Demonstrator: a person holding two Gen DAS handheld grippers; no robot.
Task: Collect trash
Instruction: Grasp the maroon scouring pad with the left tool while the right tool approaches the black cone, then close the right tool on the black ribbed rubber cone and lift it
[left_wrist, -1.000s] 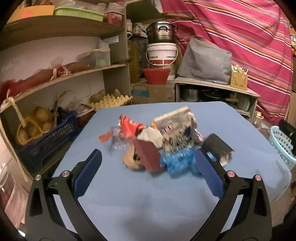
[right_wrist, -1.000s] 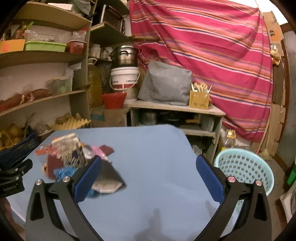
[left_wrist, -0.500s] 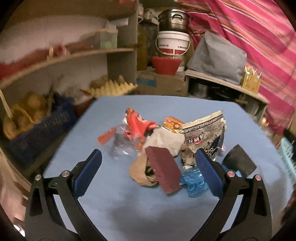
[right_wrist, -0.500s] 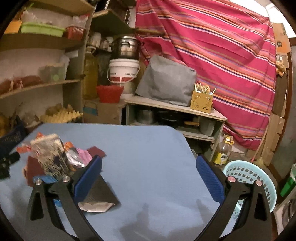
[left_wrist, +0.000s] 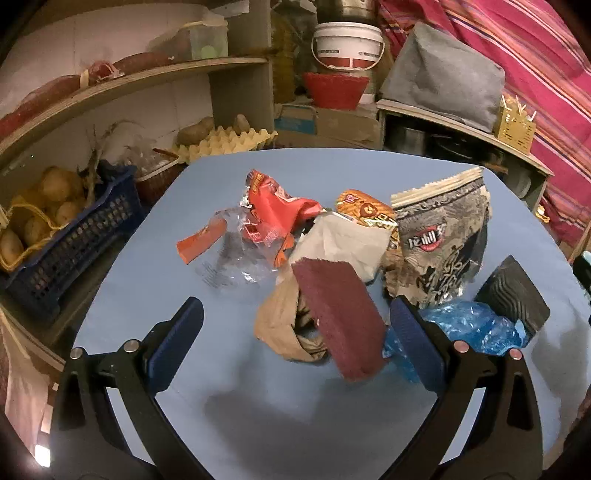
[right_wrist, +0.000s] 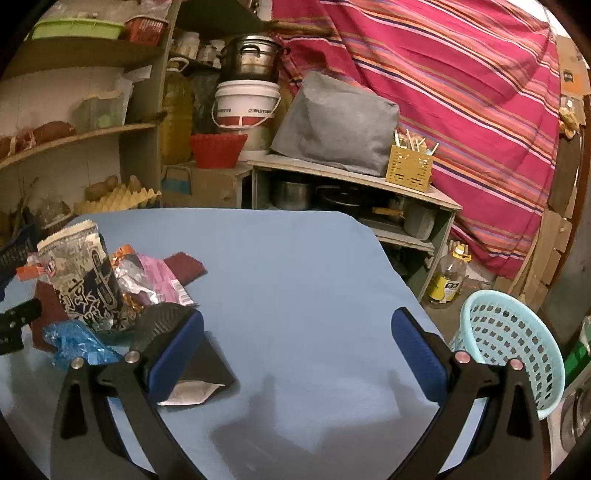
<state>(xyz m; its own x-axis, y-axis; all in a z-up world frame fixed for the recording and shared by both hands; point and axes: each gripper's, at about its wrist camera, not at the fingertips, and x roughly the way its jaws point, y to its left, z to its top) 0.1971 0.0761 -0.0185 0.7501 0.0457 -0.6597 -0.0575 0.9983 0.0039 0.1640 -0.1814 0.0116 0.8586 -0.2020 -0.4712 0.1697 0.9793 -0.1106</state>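
Grey snack bag (left_wrist: 441, 243), Chinese lettering unreadable; left gripper (left_wrist: 295, 350), right gripper (right_wrist: 295, 350) fingers wide apart, empty.

left gripper (left_wrist: 295, 343) jaws spread wide, right gripper (right_wrist: 295, 347) likewise

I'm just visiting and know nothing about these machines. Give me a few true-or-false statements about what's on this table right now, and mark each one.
1. Both grippers are open and hold nothing. True: the left gripper and right gripper both have their jaws spread apart, empty.
2. The trash lies in the pale blue basket. False: it is piled on the blue table; the basket stands off the table's edge.
3. A maroon pad leans against crumpled brown paper. True.
4. The patterned snack bag lies flat. False: it stands upright in the pile.
5. A crumpled blue plastic bag lies beside a black pouch. True.
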